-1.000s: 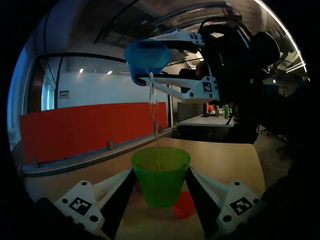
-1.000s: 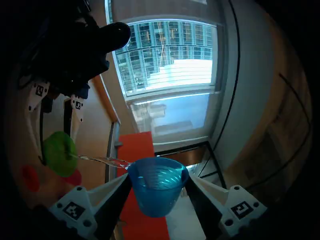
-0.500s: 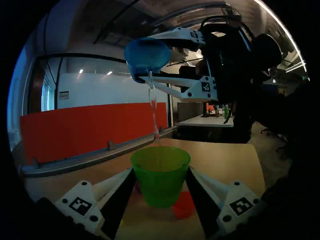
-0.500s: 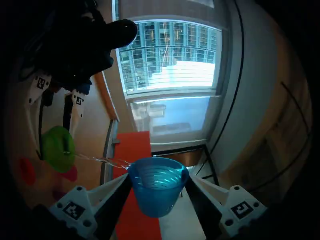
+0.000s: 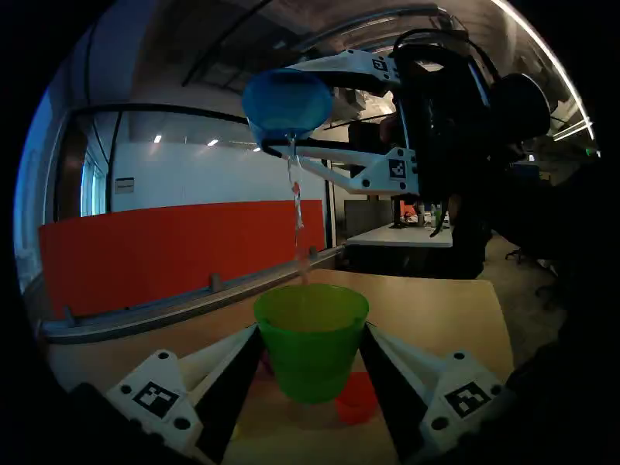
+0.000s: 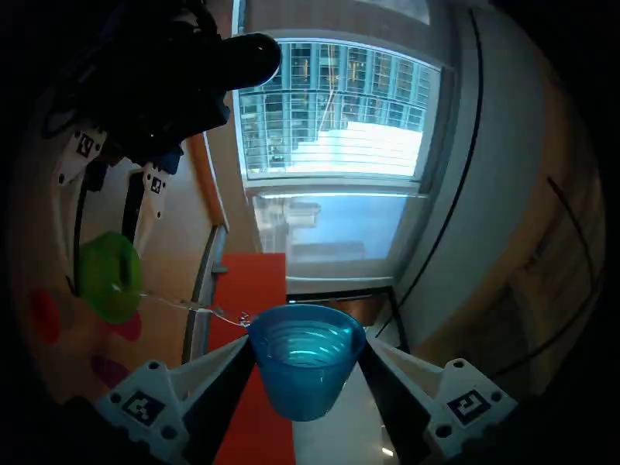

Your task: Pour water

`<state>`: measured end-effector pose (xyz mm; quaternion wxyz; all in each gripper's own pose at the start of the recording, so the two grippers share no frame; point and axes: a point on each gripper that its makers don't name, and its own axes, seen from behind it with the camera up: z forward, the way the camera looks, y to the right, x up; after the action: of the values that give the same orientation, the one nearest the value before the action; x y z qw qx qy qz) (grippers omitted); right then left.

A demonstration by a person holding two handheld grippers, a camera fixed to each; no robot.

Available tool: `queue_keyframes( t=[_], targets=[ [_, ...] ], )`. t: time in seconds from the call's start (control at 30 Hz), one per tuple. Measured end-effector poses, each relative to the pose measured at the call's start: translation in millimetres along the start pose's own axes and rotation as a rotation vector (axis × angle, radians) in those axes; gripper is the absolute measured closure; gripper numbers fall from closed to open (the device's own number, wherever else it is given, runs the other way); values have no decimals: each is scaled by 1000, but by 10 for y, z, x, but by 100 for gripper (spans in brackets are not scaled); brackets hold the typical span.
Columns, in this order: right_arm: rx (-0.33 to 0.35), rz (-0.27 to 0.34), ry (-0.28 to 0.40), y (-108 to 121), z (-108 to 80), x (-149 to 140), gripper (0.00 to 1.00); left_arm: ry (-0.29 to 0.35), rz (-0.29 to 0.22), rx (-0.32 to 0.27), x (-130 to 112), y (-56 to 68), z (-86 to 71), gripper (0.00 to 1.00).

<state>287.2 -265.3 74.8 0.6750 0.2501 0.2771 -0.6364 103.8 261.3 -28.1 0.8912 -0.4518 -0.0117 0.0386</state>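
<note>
- Light wooden tabletop [image 5: 434, 304] is the work surface, with a flat red round patch [image 5: 356, 397] on it just behind the near cup.
- Left gripper view, nearest: left gripper [image 5: 310, 333] is clamped on a translucent green plastic cup [image 5: 311, 356]. Both fingers press its sides and the cup is upright. Can't tell if its base touches the table.
- Above that cup: right gripper [image 5: 271, 112] grips a translucent blue plastic cup [image 5: 287, 101], tipped well over.
- Thin water stream [image 5: 296, 203] drops from the blue lip to the green cup's mouth.
- Dark shape of the person [image 5: 465, 116] holding the right gripper sits behind it.
- Far: long orange wall panel [image 5: 155, 248], glass partition above it, desks [image 5: 399, 232] at the back.
- Right gripper view, nearest: right gripper [image 6: 306, 349] with both fingers squeezing the blue cup [image 6: 306, 372]. This angle gives the cup's inside, with rippled water in it. The left gripper view gives its outside and pouring lip.
- Mid: the view is rolled, so the table stands along the left edge. The stream [image 6: 186, 304] reads as a fine arc to the green cup [image 6: 108, 275].
- That cup is seen mouth-on between the left gripper's [image 6: 108, 260] fingers.
- A purple patch [image 6: 108, 364] lies on the table near a red one [image 6: 43, 314].
- Far: big window [image 6: 333, 155] with a high-rise outside.
</note>
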Motion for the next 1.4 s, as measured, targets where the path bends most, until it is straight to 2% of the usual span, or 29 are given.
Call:
queue_keyframes(
  t=[0.97,1.27,1.4],
  targets=[
    [-3,-158,10,-18,29,145,9,4,-6,3,-8,-25,16,18],
    [-1,-145,19,-30,7,188,9,8,-6,7,16,-33,1,18],
    [-6,-108,17,0,-6,170,9,9,-8,8,18,-37,-3,18]
  ],
)
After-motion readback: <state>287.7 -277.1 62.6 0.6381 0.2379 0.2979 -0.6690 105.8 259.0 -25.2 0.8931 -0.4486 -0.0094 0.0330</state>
